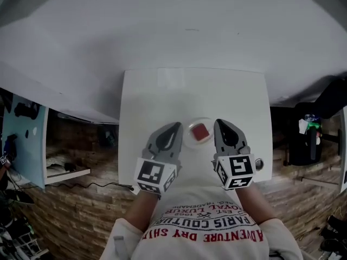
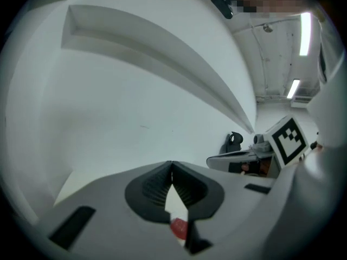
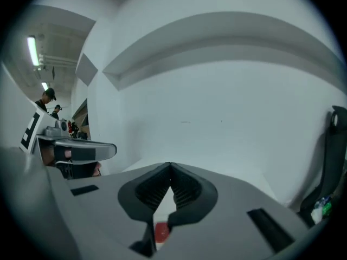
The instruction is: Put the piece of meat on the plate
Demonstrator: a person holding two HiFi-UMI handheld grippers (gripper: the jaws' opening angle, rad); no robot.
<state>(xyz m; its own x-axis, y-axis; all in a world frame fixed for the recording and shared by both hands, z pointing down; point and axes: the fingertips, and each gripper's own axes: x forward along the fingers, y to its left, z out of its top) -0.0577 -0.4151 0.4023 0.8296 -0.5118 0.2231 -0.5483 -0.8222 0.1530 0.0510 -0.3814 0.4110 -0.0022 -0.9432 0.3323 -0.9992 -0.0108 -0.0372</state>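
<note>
Meat point(image 1: 201, 131) on partly hidden plate point(image 1: 188, 136)

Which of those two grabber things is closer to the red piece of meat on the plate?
Right, slightly, seen from above. The right gripper is just beside the meat on its right; the left gripper is off the left rim of the plate, a bit further away.

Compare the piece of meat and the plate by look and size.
The piece of meat is red; the plate is pale. The meat is squarish, the plate round. The meat is the smaller of the two and lies on the plate. Both are on the white table.
</note>
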